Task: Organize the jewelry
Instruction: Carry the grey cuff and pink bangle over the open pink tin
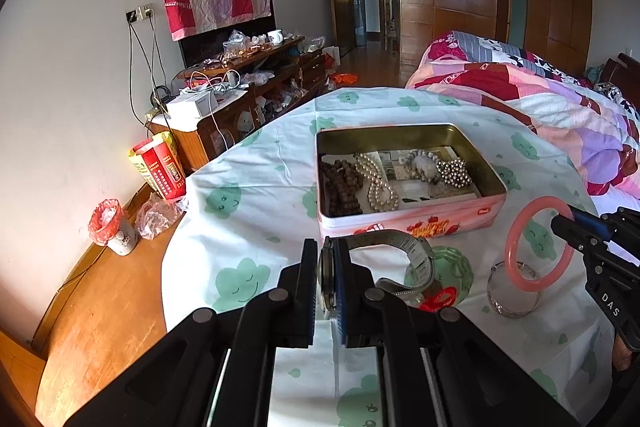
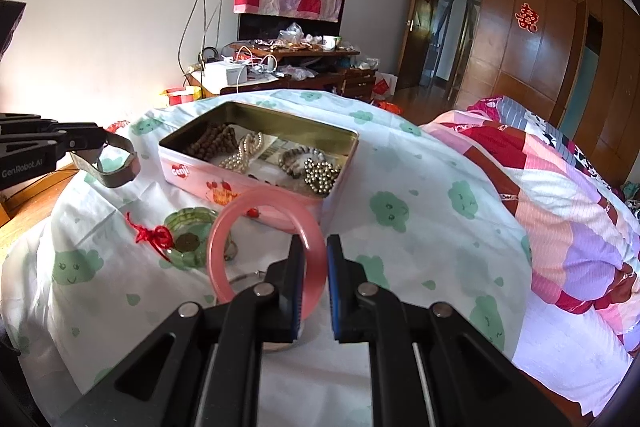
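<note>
A pink open tin box (image 1: 412, 223) (image 2: 192, 179) sits on the bed sheet and holds brown beads (image 1: 340, 187), pearls (image 1: 376, 183) and metal bead strands (image 1: 452, 171). My left gripper (image 1: 326, 291) is shut on a wristwatch (image 1: 408, 259) with a mesh strap, held just in front of the tin; it also shows in the right wrist view (image 2: 116, 163). My right gripper (image 2: 312, 287) is shut on a pink bangle (image 2: 260, 219) (image 1: 536, 243), held above the sheet right of the tin. A silver bangle (image 1: 512, 291) and a green bracelet with a red knot (image 2: 184, 235) (image 1: 448, 279) lie on the sheet.
The white sheet with green prints (image 1: 248, 195) covers the bed. A patchwork quilt (image 1: 552, 99) is heaped at the right. A cluttered wooden cabinet (image 1: 248, 95), a red box (image 1: 160, 167) and a small bin (image 1: 114, 227) stand on the floor at the left.
</note>
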{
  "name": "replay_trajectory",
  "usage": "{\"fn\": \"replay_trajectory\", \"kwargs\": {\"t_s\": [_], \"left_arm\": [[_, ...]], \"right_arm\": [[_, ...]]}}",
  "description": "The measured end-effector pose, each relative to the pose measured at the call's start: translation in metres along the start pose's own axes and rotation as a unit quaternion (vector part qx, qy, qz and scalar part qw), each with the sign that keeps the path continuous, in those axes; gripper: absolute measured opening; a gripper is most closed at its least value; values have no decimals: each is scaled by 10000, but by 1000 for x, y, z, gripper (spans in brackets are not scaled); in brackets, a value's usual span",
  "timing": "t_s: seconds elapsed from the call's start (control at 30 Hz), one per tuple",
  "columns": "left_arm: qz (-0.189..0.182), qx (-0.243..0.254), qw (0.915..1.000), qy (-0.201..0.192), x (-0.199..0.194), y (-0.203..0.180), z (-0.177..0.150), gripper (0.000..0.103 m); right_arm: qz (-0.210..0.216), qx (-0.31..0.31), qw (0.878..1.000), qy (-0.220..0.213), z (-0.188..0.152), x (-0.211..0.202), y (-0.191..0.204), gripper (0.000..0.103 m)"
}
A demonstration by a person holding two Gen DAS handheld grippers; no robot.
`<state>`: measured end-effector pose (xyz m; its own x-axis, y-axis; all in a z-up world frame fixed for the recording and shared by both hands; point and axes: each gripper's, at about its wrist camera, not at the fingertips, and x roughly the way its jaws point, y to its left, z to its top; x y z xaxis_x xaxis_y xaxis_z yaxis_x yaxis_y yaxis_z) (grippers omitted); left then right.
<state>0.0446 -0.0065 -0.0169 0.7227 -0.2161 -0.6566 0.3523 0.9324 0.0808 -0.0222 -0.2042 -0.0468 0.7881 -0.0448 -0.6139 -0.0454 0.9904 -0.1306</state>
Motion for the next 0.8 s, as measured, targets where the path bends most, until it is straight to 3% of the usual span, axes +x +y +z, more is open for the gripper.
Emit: {"fn": "replay_trajectory", "kwargs": {"t_s": [0.8], "left_arm": [[127,194,9996,-171,5,-5,37,7]], "right_arm": [[-75,-138,9996,-215,36,8,-6,13]]}}
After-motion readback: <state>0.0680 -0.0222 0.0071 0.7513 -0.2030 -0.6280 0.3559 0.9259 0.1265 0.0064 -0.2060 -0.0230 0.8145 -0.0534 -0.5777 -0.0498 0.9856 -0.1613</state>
